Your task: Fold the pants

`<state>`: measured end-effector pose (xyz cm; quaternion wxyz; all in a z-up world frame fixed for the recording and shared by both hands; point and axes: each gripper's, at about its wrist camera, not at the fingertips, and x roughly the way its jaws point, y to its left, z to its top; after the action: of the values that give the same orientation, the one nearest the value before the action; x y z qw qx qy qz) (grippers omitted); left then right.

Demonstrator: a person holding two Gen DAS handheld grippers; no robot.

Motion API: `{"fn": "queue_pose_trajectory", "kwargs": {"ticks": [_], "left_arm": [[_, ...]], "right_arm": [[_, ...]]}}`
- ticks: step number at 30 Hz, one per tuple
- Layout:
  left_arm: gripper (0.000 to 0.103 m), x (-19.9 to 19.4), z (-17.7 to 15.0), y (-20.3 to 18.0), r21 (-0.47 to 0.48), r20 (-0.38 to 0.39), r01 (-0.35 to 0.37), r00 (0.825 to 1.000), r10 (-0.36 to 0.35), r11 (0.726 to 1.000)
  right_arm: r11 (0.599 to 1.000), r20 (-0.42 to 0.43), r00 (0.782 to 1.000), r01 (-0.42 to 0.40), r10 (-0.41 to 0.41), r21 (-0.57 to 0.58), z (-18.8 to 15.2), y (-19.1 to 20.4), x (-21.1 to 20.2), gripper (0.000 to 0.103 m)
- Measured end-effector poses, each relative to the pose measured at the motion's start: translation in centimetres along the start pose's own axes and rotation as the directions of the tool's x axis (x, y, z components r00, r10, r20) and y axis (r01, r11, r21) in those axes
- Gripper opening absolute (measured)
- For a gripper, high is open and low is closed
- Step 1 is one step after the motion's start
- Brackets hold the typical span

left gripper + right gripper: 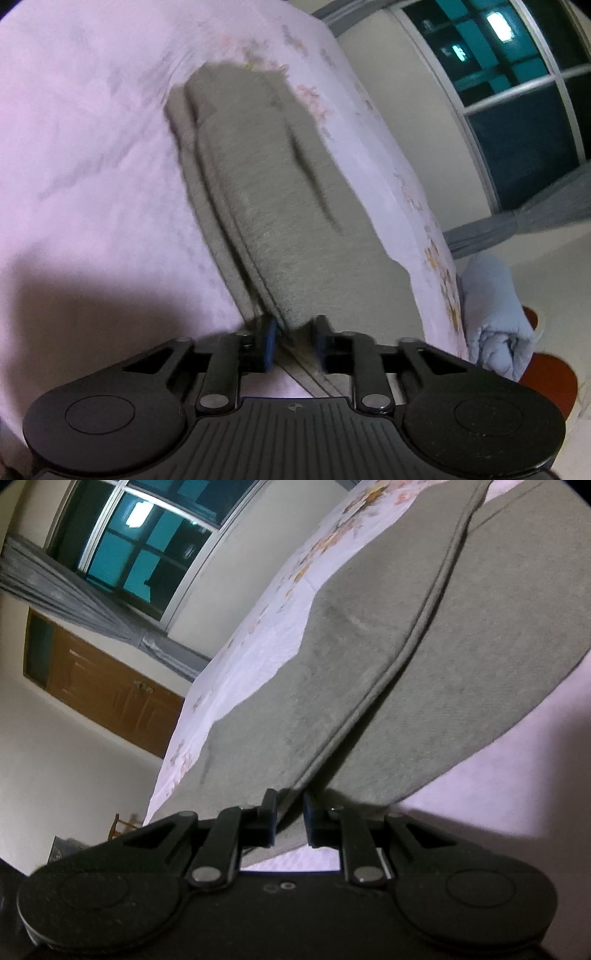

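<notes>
I've got both grippers, left and right, narrowly parted, each pinching a near edge of grey pants on pink bedsheet.

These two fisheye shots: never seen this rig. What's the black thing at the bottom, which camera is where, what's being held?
No robot arm here. A person holds a two-finger gripper in each hand, and a camera on each looks forward along its fingers, so the black hardware at the bottom is the gripper itself. One picture is from the left gripper, the other from the right gripper. Both look over a bed with a pale pink sheet, on which grey pants lie, partly folded lengthwise. Each gripper's fingers sit on either side of an edge of the pants; they appear closed on the cloth, lifting it slightly. Behind are a window and a wooden door.
</notes>
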<state>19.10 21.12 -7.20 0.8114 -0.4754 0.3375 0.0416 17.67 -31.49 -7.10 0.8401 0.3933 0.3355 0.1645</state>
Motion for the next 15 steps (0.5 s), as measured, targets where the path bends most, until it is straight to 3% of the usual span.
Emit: {"fn": "queue_pose_trajectory", "kwargs": {"ticks": [1,4,6,7,10,12,15], "left_arm": [[0.043,-1.0,0.2,-0.7,0.027,0.027,-0.011,1.000,0.011,1.000],[0.050,-3.0,0.6,-4.4,0.168,0.089,0.008,0.996,-0.024,0.986],[0.057,-1.9,0.8,-6.7,0.234,0.083,0.029,0.995,-0.050,0.972],[0.066,-0.8,0.7,-7.5,0.267,0.082,0.025,0.995,-0.048,0.963],[0.068,3.3,-0.4,-8.1,0.323,0.042,-0.005,0.999,-0.009,0.946],[0.068,5.1,-1.6,-7.8,0.416,0.039,-0.057,0.998,0.044,0.908],[0.068,5.9,-2.7,-7.8,0.493,0.068,-0.085,0.996,0.058,0.866]], "right_arm": [[1.000,0.029,1.000,-0.003,0.003,0.002,0.5,0.0,-0.7,0.011],[1.000,0.123,0.992,0.017,-0.016,-0.005,2.8,-0.1,-3.0,0.012],[0.999,0.170,0.985,0.044,-0.042,-0.007,4.7,-0.5,-3.9,0.012],[0.998,0.188,0.980,0.065,-0.062,-0.009,5.7,-0.7,-4.2,0.012],[0.994,0.250,0.962,0.098,-0.107,0.047,8.6,-2.4,-5.0,0.012],[0.987,0.287,0.946,0.128,-0.152,0.101,10.5,-4.1,-5.6,0.012],[0.966,0.328,0.919,0.156,-0.219,0.208,13.7,-7.7,-6.2,0.012]]}}
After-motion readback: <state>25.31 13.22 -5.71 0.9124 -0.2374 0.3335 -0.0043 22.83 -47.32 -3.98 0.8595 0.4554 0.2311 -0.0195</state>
